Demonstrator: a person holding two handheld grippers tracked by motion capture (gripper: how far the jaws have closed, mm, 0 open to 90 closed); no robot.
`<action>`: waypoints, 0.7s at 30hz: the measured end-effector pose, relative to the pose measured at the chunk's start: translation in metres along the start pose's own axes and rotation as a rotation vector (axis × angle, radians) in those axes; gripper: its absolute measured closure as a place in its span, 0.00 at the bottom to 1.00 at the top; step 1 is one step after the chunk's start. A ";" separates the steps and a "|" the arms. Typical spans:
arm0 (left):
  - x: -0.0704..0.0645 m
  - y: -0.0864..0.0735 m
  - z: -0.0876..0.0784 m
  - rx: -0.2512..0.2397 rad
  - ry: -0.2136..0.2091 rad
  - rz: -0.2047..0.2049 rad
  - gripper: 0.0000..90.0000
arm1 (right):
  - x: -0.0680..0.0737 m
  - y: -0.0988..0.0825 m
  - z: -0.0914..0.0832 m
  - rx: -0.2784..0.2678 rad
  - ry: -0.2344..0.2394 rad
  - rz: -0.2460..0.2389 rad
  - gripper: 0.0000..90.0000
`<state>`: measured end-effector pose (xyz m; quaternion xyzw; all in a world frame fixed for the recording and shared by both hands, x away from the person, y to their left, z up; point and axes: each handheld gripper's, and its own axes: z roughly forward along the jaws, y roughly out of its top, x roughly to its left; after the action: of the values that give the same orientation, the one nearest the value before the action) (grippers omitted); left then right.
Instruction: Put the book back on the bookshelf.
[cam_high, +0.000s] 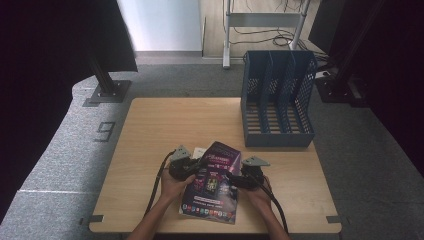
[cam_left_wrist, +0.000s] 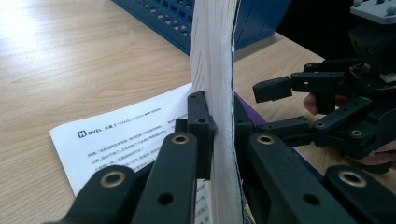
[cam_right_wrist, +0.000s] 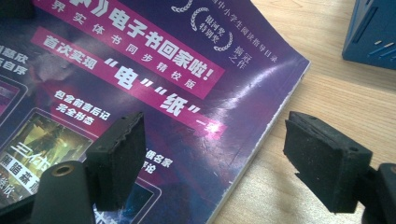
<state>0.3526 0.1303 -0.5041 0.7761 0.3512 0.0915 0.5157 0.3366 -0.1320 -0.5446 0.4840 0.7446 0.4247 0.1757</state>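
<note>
High view: wooden table (cam_high: 150, 145) across the middle of the frame, blue file rack (cam_high: 278, 97) with upright dividers at its upper right. Purple magazine (cam_high: 212, 182) low in the centre, near the table's front edge, its left side lifted. White printed sheet (cam_high: 199, 151) peeking out at the magazine's upper left. Left gripper (cam_high: 192, 167) at the magazine's left edge, held in the left hand (cam_high: 172, 186); right gripper (cam_high: 236, 179) at the magazine's right edge, held in the right hand (cam_high: 260, 195). Black cables trailing from both toward the bottom of the frame.

Left gripper view: magazine (cam_left_wrist: 215, 93) seen edge-on, rising as a white block of pages up the centre of the frame. Left gripper (cam_left_wrist: 219, 135) clamped on that edge, one jaw pressed on each side of the pages. Printed sheet (cam_left_wrist: 126, 135) flat on the table (cam_left_wrist: 70, 65) at lower left, reaching under the magazine. Blue rack (cam_left_wrist: 177, 18) along the top. Right gripper (cam_left_wrist: 273, 107) at right of frame, jaws parted, just beside the magazine.

Right gripper view: purple magazine cover (cam_right_wrist: 140, 79) with white and pink print across the left and centre, bare table (cam_right_wrist: 336, 84) at right, a corner of the blue rack (cam_right_wrist: 373, 32) at upper right. Right gripper (cam_right_wrist: 233, 154) wide apart, holding nothing: left jaw over the cover, right jaw over the wood, the magazine's right edge between them.
</note>
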 end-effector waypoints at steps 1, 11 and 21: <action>0.000 0.001 -0.001 -0.007 -0.004 -0.004 0.94 | 0.000 0.000 -0.001 -0.003 0.000 0.005 0.23; -0.011 0.010 -0.011 -0.049 -0.019 0.017 0.94 | -0.001 0.003 -0.006 -0.022 0.026 0.021 0.23; -0.015 0.014 -0.018 -0.078 -0.038 0.027 0.94 | -0.001 0.005 -0.010 -0.041 0.059 0.024 0.22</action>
<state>0.3386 0.1309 -0.4804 0.7616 0.3272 0.0973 0.5508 0.3332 -0.1365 -0.5351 0.4764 0.7348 0.4560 0.1587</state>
